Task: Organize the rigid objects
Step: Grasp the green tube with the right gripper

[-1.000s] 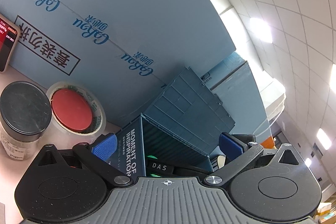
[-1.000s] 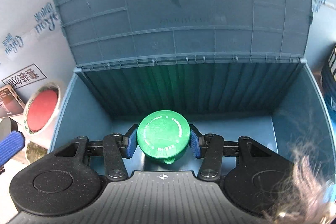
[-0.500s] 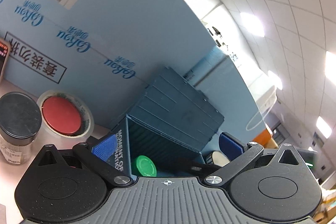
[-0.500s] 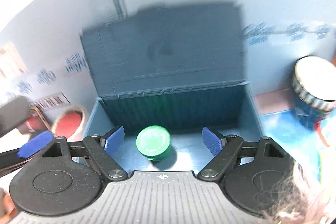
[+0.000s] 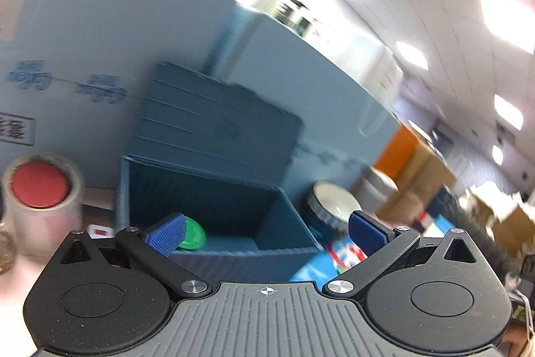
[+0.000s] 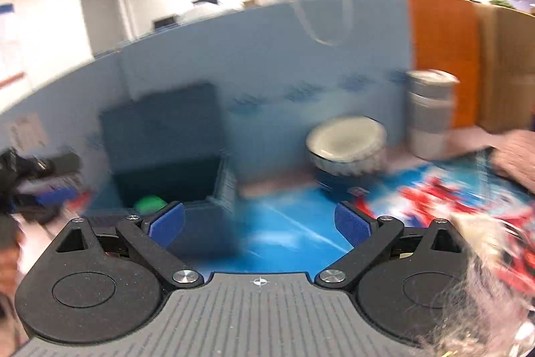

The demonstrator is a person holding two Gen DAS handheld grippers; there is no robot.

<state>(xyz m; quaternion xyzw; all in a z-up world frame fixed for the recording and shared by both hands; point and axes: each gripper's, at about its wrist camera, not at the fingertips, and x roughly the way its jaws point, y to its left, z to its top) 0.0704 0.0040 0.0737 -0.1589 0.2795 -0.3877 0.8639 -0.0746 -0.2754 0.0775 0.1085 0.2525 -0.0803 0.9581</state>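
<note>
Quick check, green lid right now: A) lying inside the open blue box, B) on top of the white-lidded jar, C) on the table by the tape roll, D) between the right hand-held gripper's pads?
A: the green lid lies on the floor of the open blue box, and the right wrist view shows it there too, with nothing between the right hand-held gripper's opening jaws.
</note>
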